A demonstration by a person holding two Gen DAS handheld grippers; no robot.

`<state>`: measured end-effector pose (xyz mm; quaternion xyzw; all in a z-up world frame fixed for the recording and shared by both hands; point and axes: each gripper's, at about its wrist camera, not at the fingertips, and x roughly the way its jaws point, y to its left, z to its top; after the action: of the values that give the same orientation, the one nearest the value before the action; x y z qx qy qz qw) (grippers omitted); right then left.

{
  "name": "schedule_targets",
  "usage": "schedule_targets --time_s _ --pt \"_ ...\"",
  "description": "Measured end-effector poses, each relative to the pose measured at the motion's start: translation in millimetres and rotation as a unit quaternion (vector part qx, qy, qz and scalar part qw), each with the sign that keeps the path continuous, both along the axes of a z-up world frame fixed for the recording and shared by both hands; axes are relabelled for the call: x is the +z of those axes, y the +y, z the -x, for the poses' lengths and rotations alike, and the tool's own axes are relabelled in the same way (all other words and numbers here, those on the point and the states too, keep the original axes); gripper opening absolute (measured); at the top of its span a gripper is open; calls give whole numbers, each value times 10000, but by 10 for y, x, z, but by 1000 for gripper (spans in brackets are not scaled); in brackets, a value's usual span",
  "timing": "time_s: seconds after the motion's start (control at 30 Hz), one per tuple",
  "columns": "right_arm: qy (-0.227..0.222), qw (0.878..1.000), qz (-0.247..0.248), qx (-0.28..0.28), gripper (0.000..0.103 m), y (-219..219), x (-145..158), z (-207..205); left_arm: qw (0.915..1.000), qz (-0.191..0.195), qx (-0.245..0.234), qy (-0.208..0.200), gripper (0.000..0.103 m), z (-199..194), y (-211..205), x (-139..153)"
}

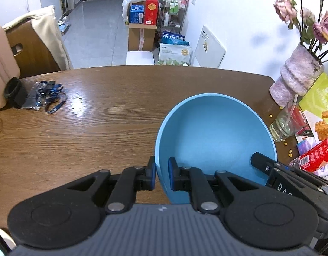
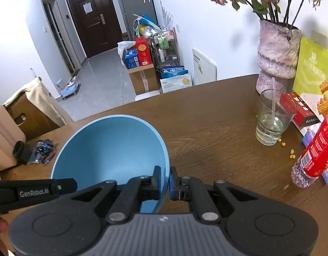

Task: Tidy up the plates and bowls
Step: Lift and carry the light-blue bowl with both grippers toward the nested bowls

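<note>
1. The blue bowl (image 1: 215, 136) is held by both grippers at once, tilted so its hollow faces the cameras, above the brown wooden tabletop (image 1: 100, 117).
2. The left gripper (image 1: 161, 173) is clamped on the bowl's left rim: one blue pad sits outside the wall, the other inside it.
3. The right gripper (image 2: 165, 181) is clamped on the opposite, right rim, again with one pad inside the bowl and one outside.
4. In the left wrist view the right gripper's black finger reaches over the bowl's far-right edge; in the right wrist view the left gripper's arm comes in from the left, low beside the bowl.
5. The bowl's inside is bare; nothing lies in it.
6. Whether the bowl's base touches the tabletop cannot be told, as the gripper bodies hide its underside.
7. On the right side of the tabletop stands a drinking glass (image 2: 272, 121) with some clear liquid and a straw in it, just in front of a mottled purple vase (image 2: 276, 57) of faded flowers.
8. A plastic bottle with a red label (image 2: 313, 155) and a red box (image 2: 298, 108) sit near the glass, with small yellow crumbs (image 2: 292, 153) scattered between them.
9. At the far left of the tabletop lies a blue lanyard (image 1: 51, 98) beside a black strap (image 1: 13, 91).
10. A chair with a beige cloth (image 1: 46, 36) draped over its back stands beyond the tabletop's left edge.
</note>
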<state>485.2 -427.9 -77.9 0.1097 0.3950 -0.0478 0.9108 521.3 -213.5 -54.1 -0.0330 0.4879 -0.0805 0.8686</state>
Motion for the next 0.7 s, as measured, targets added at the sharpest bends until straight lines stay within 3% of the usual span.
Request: schedule_targets --time_s 0.7 --pt "-312 9992 153 200 8 982 433 710 9990 29 -46 -438 12 723 917 488"
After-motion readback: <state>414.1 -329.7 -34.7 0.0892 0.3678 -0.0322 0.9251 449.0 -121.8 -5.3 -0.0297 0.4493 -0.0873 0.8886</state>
